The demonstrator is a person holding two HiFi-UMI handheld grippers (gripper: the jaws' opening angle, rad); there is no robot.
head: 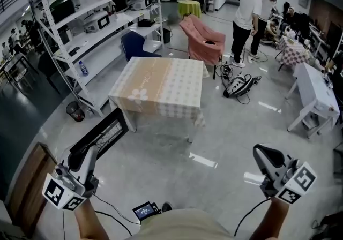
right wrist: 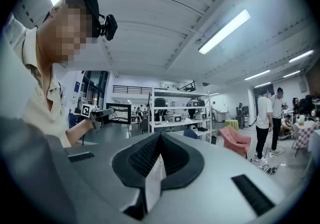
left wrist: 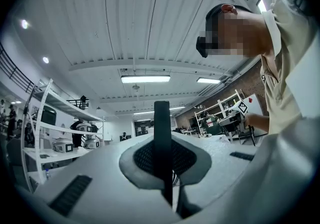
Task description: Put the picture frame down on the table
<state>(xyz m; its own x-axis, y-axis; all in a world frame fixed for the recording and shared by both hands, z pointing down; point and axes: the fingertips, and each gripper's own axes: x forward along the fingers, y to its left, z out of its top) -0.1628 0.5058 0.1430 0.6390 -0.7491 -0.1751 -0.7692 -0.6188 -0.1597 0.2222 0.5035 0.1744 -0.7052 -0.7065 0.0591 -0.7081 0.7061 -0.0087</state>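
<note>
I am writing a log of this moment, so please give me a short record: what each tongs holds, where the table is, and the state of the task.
left tongs: shut on the black picture frame
right tongs: shut on a white slip
table: ahead of the person, under a checked cloth
frame and table: apart; the frame is held in the air
task state: frame not yet put down

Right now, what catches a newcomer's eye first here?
The black rectangular picture frame is clamped edge-on in the left gripper, low left in the head view. Dead centre stands the square table under a beige-and-white checked cloth. The right gripper, low right, pinches a thin white slip.
</note>
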